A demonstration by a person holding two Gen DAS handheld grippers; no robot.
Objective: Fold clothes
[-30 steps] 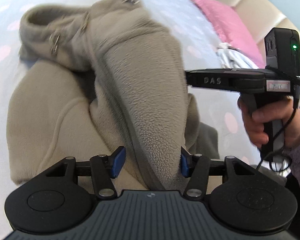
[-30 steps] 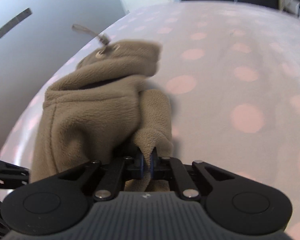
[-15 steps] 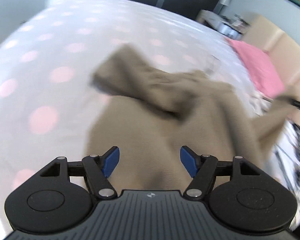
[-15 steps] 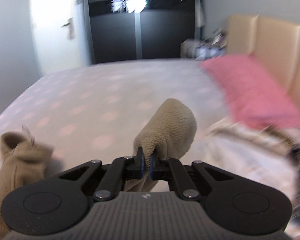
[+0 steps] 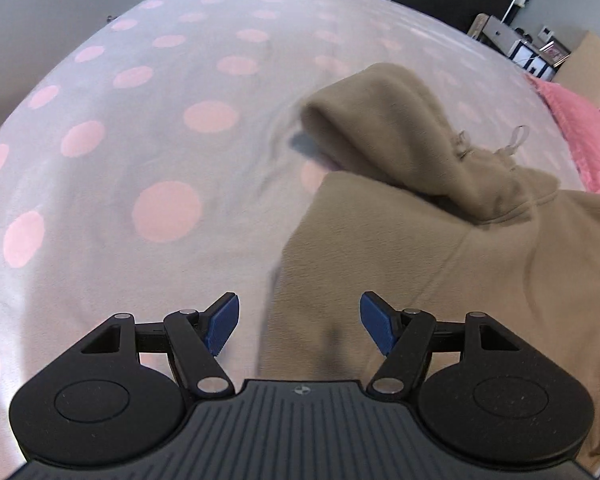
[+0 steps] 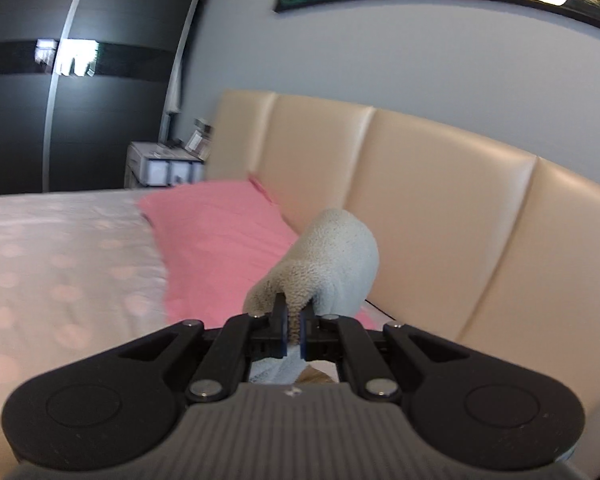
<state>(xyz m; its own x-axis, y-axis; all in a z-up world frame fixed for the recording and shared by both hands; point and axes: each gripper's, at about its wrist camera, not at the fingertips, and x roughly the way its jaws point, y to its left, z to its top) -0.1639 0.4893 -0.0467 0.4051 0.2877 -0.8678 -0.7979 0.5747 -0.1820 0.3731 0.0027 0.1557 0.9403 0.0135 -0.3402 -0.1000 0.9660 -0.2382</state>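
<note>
A beige fleece hoodie point(image 5: 439, 264) lies on the bed in the left wrist view, its hood point(image 5: 387, 128) flopped toward the far side, drawstrings near the collar. My left gripper point(image 5: 300, 322) is open and empty, hovering just over the hoodie's near left edge. My right gripper point(image 6: 294, 330) is shut on the hoodie's sleeve point(image 6: 323, 264), which it holds lifted and pointed toward the headboard. The rest of the hoodie is out of the right wrist view.
The bed has a white sheet with pink dots point(image 5: 140, 152). A pink pillow point(image 6: 220, 232) lies against the cream padded headboard point(image 6: 439, 208). A dark wardrobe point(image 6: 60, 100) and a small bedside unit point(image 6: 164, 164) stand beyond.
My right gripper has swung the sleeve out away from the hoodie, from over the bed toward the headboard. My left gripper let the sleeve slip out and shifted left to the hoodie's edge.
</note>
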